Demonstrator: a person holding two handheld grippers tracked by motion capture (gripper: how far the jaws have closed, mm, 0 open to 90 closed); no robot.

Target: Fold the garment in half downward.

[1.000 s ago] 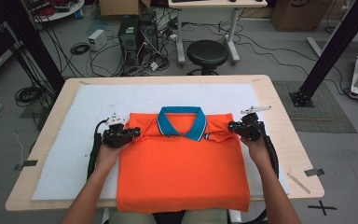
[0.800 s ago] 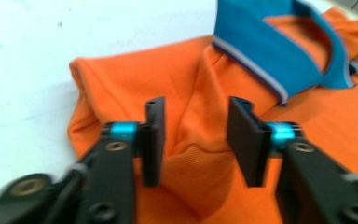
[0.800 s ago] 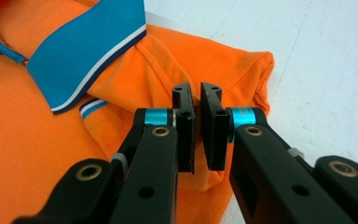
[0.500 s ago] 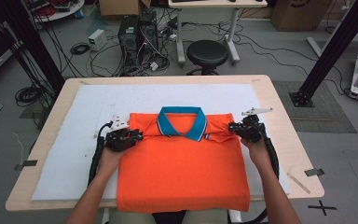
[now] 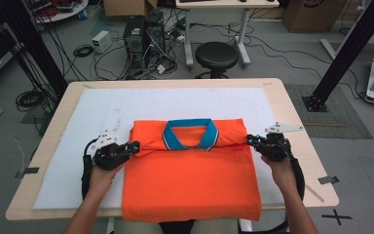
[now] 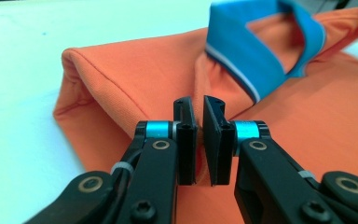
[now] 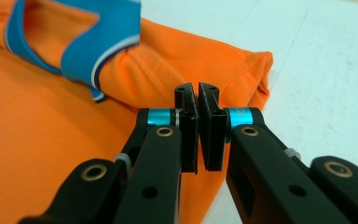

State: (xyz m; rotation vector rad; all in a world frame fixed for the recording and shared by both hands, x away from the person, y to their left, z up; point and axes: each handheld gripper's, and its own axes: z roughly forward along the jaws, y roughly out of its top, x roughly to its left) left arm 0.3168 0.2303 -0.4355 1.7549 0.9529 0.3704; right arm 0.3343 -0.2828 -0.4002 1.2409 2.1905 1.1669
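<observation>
An orange polo shirt [image 5: 190, 180] with a blue collar [image 5: 190, 134] lies folded on the white mat [image 5: 97, 112], its hem hanging over the near table edge. My left gripper [image 5: 135, 145] points at the shirt's left shoulder fold. Its jaws have just been closing and stand almost together in the left gripper view [image 6: 199, 105], with a thin slit and no cloth seen pinched between them. My right gripper [image 5: 249, 140] points at the right shoulder fold. In the right gripper view its jaws [image 7: 198, 91] are shut, with the orange fold [image 7: 242, 74] just beyond them.
The mat covers most of the wooden table [image 5: 299, 122]. Behind the table stand a black stool [image 5: 216, 56], a computer tower [image 5: 134, 34] and loose cables on the floor. A black frame leg [image 5: 341, 53] rises at the right.
Both hands have drawn outward, from over the shirt's shoulders to its side edges. The shirt lies as before.
</observation>
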